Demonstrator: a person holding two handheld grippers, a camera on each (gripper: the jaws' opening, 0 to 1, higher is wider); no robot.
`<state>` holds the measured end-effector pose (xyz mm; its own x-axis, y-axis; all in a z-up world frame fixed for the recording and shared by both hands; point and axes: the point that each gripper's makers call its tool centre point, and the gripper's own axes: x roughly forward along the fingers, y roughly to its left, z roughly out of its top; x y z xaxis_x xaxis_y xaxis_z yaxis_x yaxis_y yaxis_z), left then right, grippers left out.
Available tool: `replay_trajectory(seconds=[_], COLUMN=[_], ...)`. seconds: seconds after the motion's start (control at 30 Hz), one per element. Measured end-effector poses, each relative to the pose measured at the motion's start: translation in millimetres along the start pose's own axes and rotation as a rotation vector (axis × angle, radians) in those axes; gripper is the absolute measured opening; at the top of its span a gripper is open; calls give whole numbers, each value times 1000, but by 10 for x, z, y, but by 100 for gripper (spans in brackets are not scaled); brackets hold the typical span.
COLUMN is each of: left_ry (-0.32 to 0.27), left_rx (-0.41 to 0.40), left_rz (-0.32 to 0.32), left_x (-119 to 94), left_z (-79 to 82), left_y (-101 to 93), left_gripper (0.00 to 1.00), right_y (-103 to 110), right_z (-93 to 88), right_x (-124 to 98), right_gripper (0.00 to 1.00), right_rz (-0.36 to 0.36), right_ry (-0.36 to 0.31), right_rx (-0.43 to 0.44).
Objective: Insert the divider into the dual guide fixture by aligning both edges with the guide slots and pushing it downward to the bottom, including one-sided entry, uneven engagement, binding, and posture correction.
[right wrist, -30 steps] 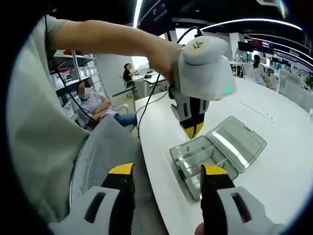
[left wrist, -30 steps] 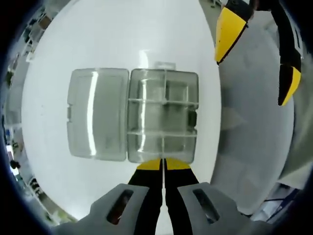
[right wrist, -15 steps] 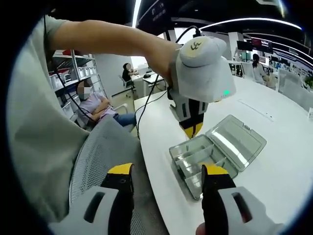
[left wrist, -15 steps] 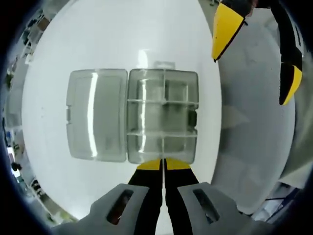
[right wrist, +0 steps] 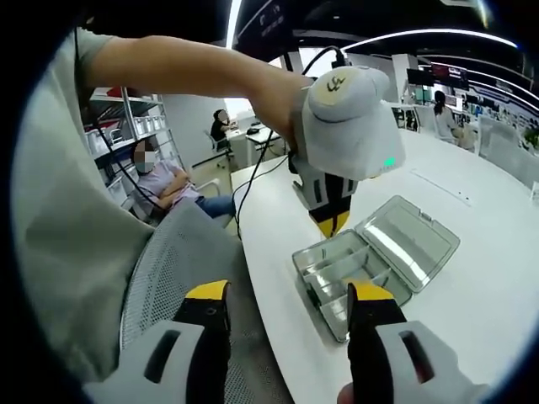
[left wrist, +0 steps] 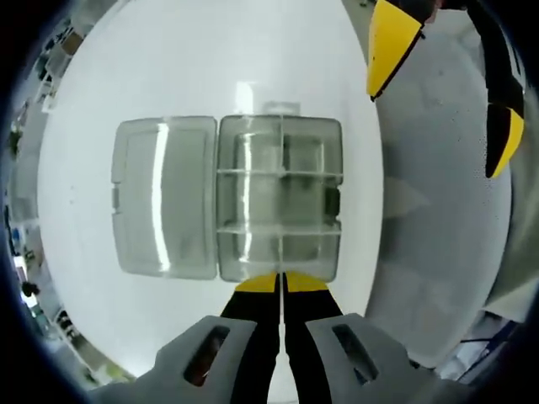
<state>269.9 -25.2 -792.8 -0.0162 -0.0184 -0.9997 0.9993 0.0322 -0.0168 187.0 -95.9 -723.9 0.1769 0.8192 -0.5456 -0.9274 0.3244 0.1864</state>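
Note:
A clear plastic compartment box [left wrist: 280, 198] lies on the white table [left wrist: 210, 67], its lid [left wrist: 164, 198] folded open flat to the left. Thin clear dividers cross the base into several cells. My left gripper [left wrist: 280, 283] hovers over the box's near edge with its jaws pressed together; I cannot tell if a thin clear divider sits between them. In the right gripper view the left gripper [right wrist: 334, 224] points down just above the box [right wrist: 333, 269] and its lid [right wrist: 408, 244]. My right gripper [right wrist: 288, 303] is open and empty, off the table edge; its yellow fingertips [left wrist: 392, 46] show at the upper right.
A grey mesh chair [right wrist: 168, 269] stands against the table's curved edge, right under my right gripper. A person's arm [right wrist: 194, 71] holds the left gripper. Another person sits [right wrist: 164, 181] by shelves in the background.
The right gripper's jaws have drifted slightly in the left gripper view. The box and the left gripper keep their places.

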Motion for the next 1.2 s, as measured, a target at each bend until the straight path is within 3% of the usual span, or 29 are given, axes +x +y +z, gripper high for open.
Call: replay_trajectory(seconds=[1.2], left_ry=[10], left_rx=[8], left_rz=[-6], left_x=[138], left_z=[-20], left_y=[6], left_gripper=[0], right_y=[-10], right_z=[-48], right_x=[-5], right_gripper=[52], right_rz=[0], right_ry=[2], right_rx=[24])
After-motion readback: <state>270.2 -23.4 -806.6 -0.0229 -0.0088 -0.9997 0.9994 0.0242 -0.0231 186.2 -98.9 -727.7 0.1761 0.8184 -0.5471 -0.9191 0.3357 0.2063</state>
